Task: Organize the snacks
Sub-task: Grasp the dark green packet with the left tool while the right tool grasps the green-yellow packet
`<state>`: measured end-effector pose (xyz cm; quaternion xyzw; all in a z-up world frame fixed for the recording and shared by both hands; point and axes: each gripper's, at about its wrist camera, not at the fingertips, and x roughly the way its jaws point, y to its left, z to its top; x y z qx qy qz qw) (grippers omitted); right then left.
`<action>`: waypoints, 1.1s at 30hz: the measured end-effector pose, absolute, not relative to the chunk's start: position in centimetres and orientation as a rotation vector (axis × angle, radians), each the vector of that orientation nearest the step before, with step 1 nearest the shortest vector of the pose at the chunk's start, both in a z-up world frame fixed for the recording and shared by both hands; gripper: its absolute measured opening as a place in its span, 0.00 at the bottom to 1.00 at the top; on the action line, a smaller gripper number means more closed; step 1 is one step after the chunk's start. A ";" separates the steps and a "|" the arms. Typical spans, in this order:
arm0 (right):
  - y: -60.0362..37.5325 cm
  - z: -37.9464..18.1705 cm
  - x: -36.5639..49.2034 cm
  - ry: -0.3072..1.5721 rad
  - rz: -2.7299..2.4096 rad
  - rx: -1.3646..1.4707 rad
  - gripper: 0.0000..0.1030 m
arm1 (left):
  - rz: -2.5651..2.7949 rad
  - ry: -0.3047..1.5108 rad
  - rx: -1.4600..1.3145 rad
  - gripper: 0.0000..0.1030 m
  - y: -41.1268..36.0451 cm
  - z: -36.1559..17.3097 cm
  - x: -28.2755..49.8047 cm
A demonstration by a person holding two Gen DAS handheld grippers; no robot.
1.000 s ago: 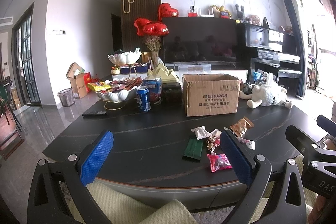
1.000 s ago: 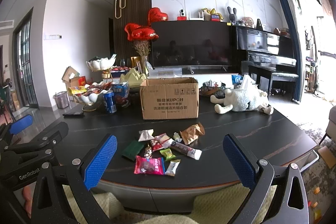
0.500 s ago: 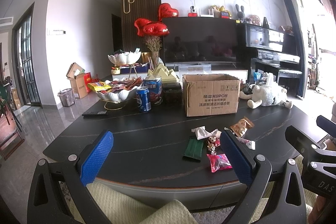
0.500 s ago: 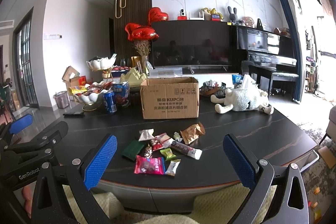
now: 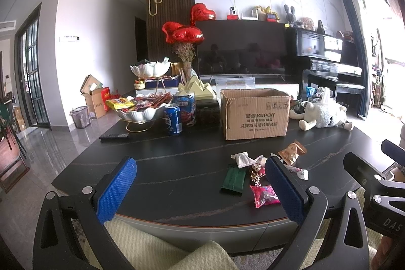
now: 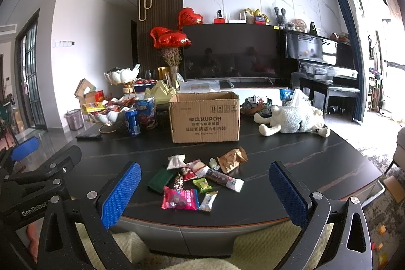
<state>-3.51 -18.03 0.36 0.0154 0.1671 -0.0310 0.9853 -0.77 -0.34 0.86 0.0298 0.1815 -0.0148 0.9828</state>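
Several small snack packets lie loose near the front of the black table (image 6: 291, 156): a pink packet (image 6: 180, 198), a dark green packet (image 6: 159, 179), a brown bag (image 6: 232, 156) and a long dark bar (image 6: 224, 179). Behind them stands an open cardboard box (image 6: 205, 117). My right gripper (image 6: 205, 189) hangs open over the table's near edge, short of the pile. Left of the pile my left gripper (image 5: 200, 186) is open too, nothing between its blue pads; the pink packet (image 5: 264, 195) and green packet (image 5: 234, 179) lie by its right finger.
At the back left stand a white bowl of snacks (image 6: 108, 113), a blue can (image 6: 133, 122) and a blue tub (image 6: 146, 111); a remote (image 6: 88, 136) lies nearby. A white plush sheep (image 6: 293, 119) lies back right. A cream cloth (image 5: 157, 247) covers the foreground below the table.
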 end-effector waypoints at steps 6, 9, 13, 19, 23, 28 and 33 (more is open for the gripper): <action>-18.1 0.6 -3.1 0.366 -0.054 0.031 0.99 | -0.048 0.397 0.060 1.00 0.0 1.4 0.5; -18.7 0.1 -1.9 0.417 -0.058 0.050 0.99 | -0.087 0.437 0.064 1.00 -0.3 0.6 1.6; -20.1 -1.6 0.3 0.493 -0.073 0.071 0.99 | -0.120 0.476 0.096 1.00 -1.2 -0.6 3.2; -21.2 -4.0 3.2 0.566 -0.053 0.076 0.99 | -0.147 0.520 0.135 0.96 -2.2 -2.7 5.2; -21.3 -5.1 5.2 0.603 -0.037 0.048 0.93 | -0.155 0.547 0.166 0.91 -2.7 -4.0 7.0; -21.0 -6.3 7.8 0.671 0.005 0.045 0.86 | -0.186 0.585 0.192 0.84 -3.2 -5.0 9.3; -20.9 -7.6 10.8 0.743 0.047 0.038 0.76 | -0.204 0.647 0.203 0.78 -3.6 -6.2 12.0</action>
